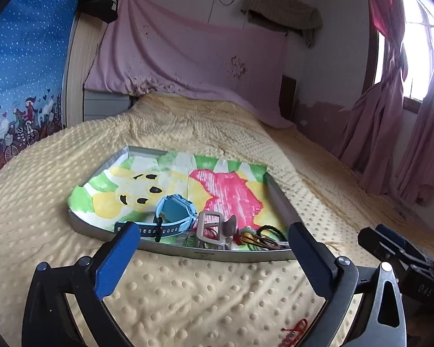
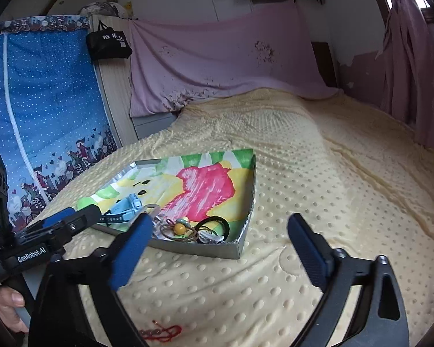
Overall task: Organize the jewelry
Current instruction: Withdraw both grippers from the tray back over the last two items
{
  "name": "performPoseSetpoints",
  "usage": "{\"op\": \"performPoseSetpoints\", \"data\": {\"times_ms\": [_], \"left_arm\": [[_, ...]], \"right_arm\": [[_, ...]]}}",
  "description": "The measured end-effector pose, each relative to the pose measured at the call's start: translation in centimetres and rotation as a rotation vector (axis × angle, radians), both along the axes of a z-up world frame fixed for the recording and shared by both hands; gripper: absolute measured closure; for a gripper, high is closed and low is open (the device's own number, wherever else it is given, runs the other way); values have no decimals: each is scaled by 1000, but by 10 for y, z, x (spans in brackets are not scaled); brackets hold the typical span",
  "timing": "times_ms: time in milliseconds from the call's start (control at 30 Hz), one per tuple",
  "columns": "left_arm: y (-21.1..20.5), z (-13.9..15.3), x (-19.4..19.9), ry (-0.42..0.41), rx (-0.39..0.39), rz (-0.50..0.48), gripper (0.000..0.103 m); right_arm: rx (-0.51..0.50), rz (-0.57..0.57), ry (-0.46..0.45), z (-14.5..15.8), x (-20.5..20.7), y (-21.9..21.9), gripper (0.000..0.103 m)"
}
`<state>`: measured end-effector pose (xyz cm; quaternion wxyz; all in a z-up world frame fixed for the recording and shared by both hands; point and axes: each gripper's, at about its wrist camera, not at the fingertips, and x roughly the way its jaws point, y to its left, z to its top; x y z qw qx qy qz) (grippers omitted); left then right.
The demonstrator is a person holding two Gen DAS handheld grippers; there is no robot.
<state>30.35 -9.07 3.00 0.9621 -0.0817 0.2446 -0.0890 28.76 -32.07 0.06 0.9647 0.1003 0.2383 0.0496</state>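
A shallow silver tray [image 1: 205,254] lined with a colourful drawing lies on the yellow dotted blanket [image 1: 188,295]. In its near side lie a light blue watch [image 1: 170,211], a silver buckle [image 1: 209,228], a yellow bead charm [image 2: 178,228] and black and brown hair ties [image 2: 214,225]. A red string bracelet [image 2: 162,332] lies on the blanket outside the tray, near me; it also shows in the left wrist view [image 1: 293,331]. My left gripper [image 1: 214,257] is open and empty, just short of the tray's near rim. My right gripper [image 2: 217,248] is open and empty, by the tray's [image 2: 231,250] near corner.
The bed runs back to a pink sheet [image 1: 188,57] over the headboard. A blue dotted fabric wardrobe [image 2: 43,110] stands at the left, pink curtains [image 1: 390,130] at the right. The left gripper body [image 2: 43,240] and a hand [image 2: 8,303] show in the right wrist view.
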Motion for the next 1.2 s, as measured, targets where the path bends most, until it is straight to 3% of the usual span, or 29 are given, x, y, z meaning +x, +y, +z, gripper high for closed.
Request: {"op": "performPoseSetpoints", "data": {"times_ms": [133,367,700,1200], "left_arm": [[0,10,-23,-13,2,-14,0],[6,12,-69,-27,-1,-31,0],[9,0,-124,-20,29,-59,0],[22,-32,-136,35,73,-57,0]], "right_arm": [[0,-10,-15,9,-30,1,1],[-31,-16,-29,14,-87,3,1],[-47,-34,37,11,-155,-3,1],[-36,-21,128,-23,-166,-8,1]]}}
